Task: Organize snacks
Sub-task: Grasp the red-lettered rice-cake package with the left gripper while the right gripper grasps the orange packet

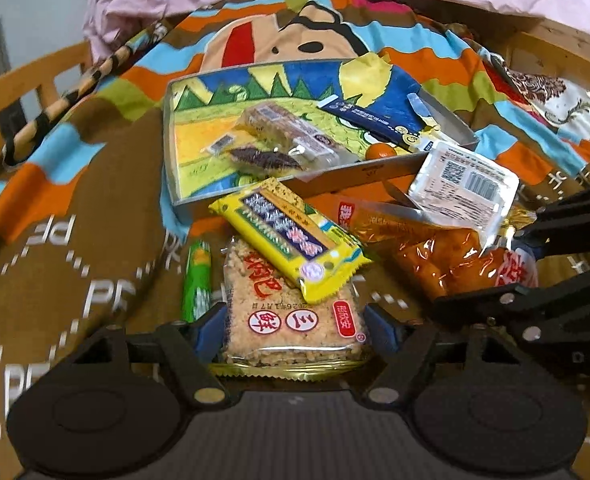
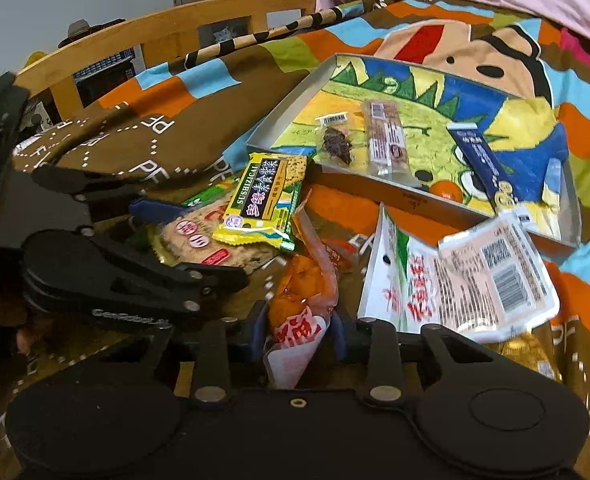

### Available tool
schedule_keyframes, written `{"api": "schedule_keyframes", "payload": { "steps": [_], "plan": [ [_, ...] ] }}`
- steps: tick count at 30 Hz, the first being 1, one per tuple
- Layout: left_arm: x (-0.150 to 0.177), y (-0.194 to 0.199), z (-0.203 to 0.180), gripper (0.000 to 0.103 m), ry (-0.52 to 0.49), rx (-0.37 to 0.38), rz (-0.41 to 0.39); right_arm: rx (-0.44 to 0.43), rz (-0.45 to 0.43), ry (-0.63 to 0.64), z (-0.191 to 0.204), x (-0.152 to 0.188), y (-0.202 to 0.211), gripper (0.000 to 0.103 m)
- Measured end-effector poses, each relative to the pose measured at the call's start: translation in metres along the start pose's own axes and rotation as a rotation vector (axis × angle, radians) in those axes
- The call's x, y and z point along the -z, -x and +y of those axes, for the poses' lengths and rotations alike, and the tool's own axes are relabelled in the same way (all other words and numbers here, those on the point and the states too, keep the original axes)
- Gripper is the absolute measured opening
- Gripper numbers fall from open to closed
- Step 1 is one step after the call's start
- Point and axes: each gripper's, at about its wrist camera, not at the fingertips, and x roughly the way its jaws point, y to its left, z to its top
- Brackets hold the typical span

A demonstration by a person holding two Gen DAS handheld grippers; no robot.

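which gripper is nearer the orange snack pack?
Right. The right gripper is shut on the orange snack pack at its near end; the left gripper straddles the rice cracker pack beside it.

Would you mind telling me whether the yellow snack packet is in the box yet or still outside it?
Still outside. The yellow snack packet lies atop the rice cracker pack, in front of the box, whose near wall stands behind it.

Even indoor light, fairly bright, no hard shadows. Glare spots on the yellow snack pack and the orange pouch film. Strong fisheye bend w/ black corners in both views. Motion blur on the white barcode pack and far right blanket edge; centre fairly sharp.
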Motion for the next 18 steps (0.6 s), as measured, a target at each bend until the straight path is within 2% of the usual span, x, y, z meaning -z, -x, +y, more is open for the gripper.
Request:
{"api": "schedule_keyframes", "payload": {
  "steps": [4, 11, 14, 16, 18],
  "plan": [
    [0.004, 0.010, -0.007, 0.077, -0.008, -0.008, 0.015, -0.013, 0.007, 0.003, -0.001, 0.004, 0.003, 0.035],
    [0.002, -0.009, 0.002, 0.084, 0.040, 0.013, 0.045, -0.026, -0.004, 0.000, -0.004, 0.001, -0.009, 0.038],
    [0.001, -0.016, 0.003, 0.086, 0.026, 0.010, 0.043, -0.019, 0.009, 0.002, -0.005, 0.002, -0.012, 0.040],
    [0.001, -0.019, 0.001, 0.085, 0.014, 0.005, 0.043, -0.011, 0.014, 0.011, -0.004, 0.003, -0.014, 0.039],
    [0.002, -0.018, 0.000, 0.079, 0.001, 0.002, 0.040, -0.003, 0.015, 0.023, -0.002, 0.004, -0.013, 0.038]
  ]
}}
